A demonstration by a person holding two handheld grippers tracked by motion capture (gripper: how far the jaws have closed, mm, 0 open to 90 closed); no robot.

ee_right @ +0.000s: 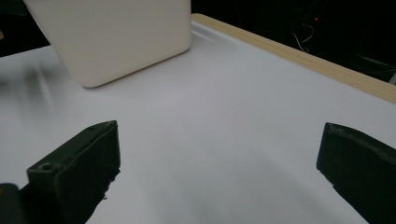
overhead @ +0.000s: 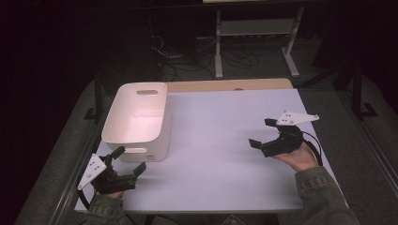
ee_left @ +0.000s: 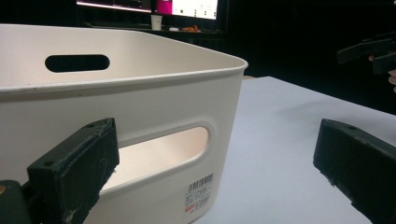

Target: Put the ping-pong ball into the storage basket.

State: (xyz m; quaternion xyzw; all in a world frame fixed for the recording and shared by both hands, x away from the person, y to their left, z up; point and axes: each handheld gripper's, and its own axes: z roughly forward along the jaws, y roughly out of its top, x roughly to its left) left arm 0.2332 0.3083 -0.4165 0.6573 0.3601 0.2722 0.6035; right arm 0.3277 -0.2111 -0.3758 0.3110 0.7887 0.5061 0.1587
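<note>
A white plastic bin (overhead: 136,119) with cut-out handles stands empty on the left part of the white table top (overhead: 225,145). My left gripper (overhead: 129,159) is held just in front of the bin's near right corner, open and holding nothing. In the left gripper view its jaws (ee_left: 215,154) frame the bin's near wall (ee_left: 116,98), which has a handle slot and a barcode label. My right gripper (overhead: 261,132) hovers at the table's right side, open and empty, pointing left toward the bin. Seen from the right gripper view (ee_right: 219,154), bare table lies between the jaws and the bin (ee_right: 116,32) is farther off.
A wooden strip (overhead: 225,85) runs along the table's far edge. Behind the table stand a white desk frame (overhead: 253,28) and tangled floor cables (overhead: 187,61). A lit monitor (ee_left: 187,7) glows in the dark background. The other hand's gripper (ee_left: 369,51) appears far right in the left gripper view.
</note>
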